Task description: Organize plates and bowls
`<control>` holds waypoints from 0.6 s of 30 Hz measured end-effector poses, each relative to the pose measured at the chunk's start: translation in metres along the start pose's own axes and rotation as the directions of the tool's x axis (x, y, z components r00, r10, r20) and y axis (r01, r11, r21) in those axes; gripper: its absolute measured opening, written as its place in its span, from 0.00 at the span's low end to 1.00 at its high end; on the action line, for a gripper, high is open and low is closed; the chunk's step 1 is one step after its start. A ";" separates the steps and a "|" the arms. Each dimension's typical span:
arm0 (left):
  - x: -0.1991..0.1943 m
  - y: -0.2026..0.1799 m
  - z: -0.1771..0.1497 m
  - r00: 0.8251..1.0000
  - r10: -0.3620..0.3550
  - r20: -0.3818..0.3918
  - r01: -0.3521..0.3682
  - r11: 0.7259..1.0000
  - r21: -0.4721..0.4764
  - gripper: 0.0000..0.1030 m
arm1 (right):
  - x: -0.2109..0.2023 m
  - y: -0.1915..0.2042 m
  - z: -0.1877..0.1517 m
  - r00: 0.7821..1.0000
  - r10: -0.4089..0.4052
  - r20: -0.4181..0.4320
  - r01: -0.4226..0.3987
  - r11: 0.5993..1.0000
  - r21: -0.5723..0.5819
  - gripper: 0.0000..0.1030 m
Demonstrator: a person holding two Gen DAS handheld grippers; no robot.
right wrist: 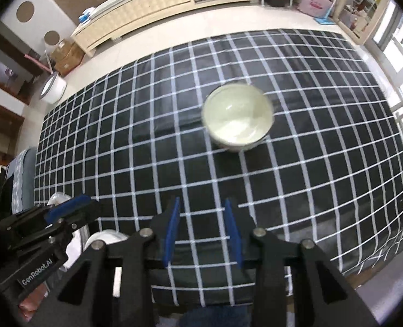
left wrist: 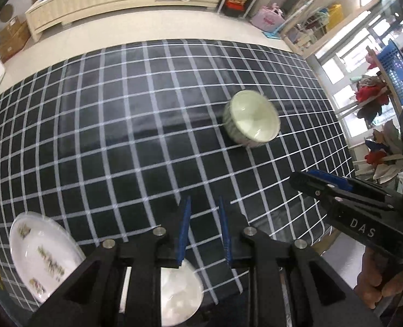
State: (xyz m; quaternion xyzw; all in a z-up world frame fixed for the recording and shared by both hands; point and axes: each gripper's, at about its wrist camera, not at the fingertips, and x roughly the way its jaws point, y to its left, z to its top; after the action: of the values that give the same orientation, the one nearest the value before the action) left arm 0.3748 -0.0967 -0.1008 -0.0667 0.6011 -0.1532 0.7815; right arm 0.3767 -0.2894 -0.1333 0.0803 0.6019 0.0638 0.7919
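A pale green bowl stands upright on the black checked tablecloth, well ahead of both grippers; it also shows in the right wrist view. A white plate with a printed pattern lies at the near left. A second white dish sits under my left gripper, which is open and empty. My right gripper is open and empty above the near table edge; it shows in the left wrist view. The left gripper shows in the right wrist view, over white dishes.
A cream low cabinet stands across the floor beyond the table. A white bucket is on the floor at far left. A blue basket and clutter stand by the windows at right. The table's near edge is just below the fingers.
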 end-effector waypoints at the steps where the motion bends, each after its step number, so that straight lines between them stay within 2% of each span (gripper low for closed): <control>1: 0.005 -0.005 0.007 1.000 -0.001 -0.003 0.001 1.000 0.010 0.19 | 0.000 -0.005 0.004 1.000 -0.003 0.002 0.003 1.000 0.006 0.37; 7: 0.034 -0.029 0.044 1.000 -0.010 -0.016 0.011 0.999 0.040 0.19 | 0.011 -0.033 0.028 1.000 -0.029 0.006 0.029 0.999 0.043 0.37; 14: 0.077 -0.037 0.077 0.999 -0.005 -0.035 0.006 0.999 0.044 0.18 | 0.034 -0.063 0.054 0.998 -0.062 0.013 0.061 0.996 0.064 0.37; 18: 0.099 -0.034 0.088 0.999 -0.038 -0.024 0.038 0.999 0.022 0.18 | 0.051 -0.074 0.064 0.999 -0.035 0.010 0.034 0.996 0.076 0.37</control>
State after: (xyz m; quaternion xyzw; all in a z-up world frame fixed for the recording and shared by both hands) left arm 0.4762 -0.1678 -0.1587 -0.0674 0.6070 -0.1756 0.7721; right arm 0.4521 -0.3552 -0.1796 0.1003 0.6007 0.0265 0.7927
